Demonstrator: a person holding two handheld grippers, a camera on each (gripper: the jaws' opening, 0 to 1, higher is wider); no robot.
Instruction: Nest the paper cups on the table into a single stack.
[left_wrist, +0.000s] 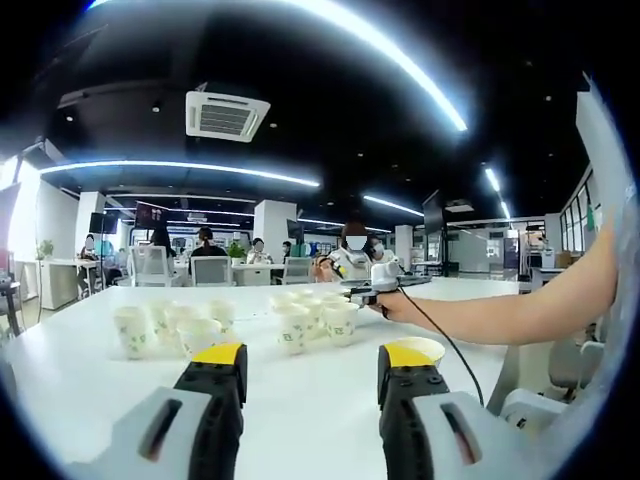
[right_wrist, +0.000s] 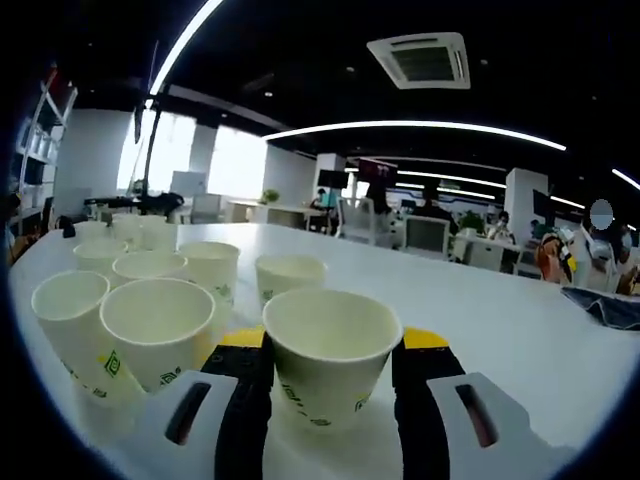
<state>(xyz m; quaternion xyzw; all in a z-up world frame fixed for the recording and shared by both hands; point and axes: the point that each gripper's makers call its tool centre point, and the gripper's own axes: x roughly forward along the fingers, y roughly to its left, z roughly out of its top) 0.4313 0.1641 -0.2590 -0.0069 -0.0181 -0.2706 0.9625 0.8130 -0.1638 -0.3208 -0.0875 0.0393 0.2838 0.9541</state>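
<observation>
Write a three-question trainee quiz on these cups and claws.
1. True or false: the cup between the right claw's jaws stands upright.
2. The cups on the table are: A) one stack, B) loose and upright, C) tipped over?
3. Is the left claw holding anything?

Key: 1 true; 2 B; 3 no, it is open, with only bare table between its jaws.

The left gripper (left_wrist: 312, 372) stands at bottom centre, its yellow-tipped jaws apart with nothing between them. The white table (left_wrist: 90, 390) spans the lower frame. Two clusters of upright paper cups (left_wrist: 312, 320) stand at mid-frame, left and centre. From the right edge, an arm holds the right gripper (left_wrist: 375, 290) just beside the centre cluster.
</observation>
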